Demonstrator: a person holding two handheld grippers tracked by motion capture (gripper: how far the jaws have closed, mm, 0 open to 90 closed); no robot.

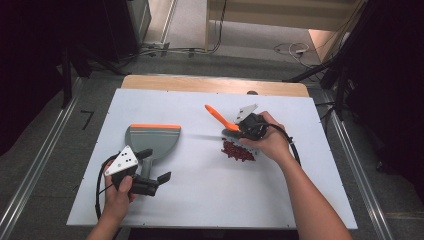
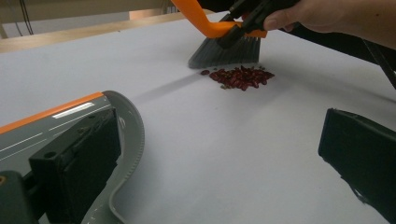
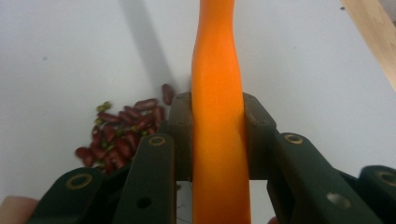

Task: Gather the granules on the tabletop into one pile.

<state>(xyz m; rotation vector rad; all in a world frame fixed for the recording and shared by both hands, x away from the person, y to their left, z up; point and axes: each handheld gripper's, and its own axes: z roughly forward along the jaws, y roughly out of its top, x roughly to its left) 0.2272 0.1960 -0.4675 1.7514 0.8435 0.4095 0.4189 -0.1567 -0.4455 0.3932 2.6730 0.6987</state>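
Presently the right gripper [image 1: 243,129] is clamped on the orange brush handle [image 3: 217,93], bristles beside the red beans [image 1: 238,151]; the left gripper [image 1: 152,167], jaws apart, touches the grey dustpan [image 1: 152,140].

A white rectangular tabletop [image 1: 210,200] lies over a light wooden board [image 1: 210,84]; loose cables [image 1: 290,49] trail across the grey floor [image 1: 45,150] behind.

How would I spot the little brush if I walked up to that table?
Look at the white table, right of the middle. Beside the small heap of red beans, the right gripper clamps the brush: grey bristles and the table's only long orange handle.
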